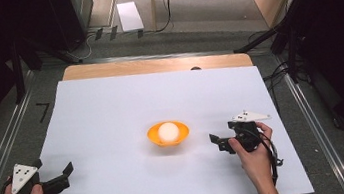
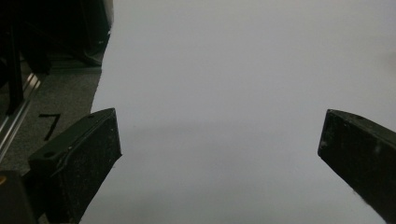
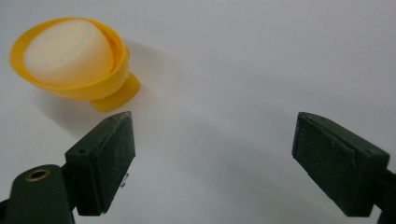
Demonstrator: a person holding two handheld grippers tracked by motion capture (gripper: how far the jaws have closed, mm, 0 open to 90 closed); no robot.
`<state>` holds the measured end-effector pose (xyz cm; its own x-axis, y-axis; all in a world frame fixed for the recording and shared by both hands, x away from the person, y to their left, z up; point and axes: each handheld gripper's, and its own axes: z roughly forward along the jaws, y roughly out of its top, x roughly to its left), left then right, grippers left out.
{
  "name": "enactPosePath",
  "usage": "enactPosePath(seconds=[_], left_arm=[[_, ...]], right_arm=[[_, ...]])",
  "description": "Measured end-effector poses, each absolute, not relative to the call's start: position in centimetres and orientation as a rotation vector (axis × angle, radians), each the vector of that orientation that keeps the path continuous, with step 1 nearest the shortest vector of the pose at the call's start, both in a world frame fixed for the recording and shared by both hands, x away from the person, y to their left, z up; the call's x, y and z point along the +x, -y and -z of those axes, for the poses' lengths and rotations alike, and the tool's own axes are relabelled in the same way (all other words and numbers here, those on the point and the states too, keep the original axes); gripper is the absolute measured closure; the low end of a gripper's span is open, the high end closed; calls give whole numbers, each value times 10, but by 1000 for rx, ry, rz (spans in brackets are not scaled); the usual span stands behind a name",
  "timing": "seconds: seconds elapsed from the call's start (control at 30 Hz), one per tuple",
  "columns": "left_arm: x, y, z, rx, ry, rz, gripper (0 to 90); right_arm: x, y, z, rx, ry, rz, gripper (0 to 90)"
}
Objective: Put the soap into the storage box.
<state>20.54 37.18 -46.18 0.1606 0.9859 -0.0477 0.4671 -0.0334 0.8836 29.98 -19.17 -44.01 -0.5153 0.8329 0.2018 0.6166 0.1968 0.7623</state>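
A white sheet point(image 1: 114, 135) covers most of the wooden table point(image 1: 155, 65), leaving a bare strip along the far edge. Beyond it on the grey floor point(image 1: 202, 35) lie a white box point(image 1: 129, 16) and what may be black cables point(image 1: 166, 7).

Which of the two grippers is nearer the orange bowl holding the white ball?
The right gripper: it sits just beside the orange bowl with the white ball, while the left gripper rests far off near the table's corner.
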Motion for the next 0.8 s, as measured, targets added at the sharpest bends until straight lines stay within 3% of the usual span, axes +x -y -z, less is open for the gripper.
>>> enactPosePath(seconds=[0.8], left_arm=[[205, -371, 462, 1624, -1423, -811, 0]], right_arm=[[281, 245, 465, 1463, -2115, -1214, 136]])
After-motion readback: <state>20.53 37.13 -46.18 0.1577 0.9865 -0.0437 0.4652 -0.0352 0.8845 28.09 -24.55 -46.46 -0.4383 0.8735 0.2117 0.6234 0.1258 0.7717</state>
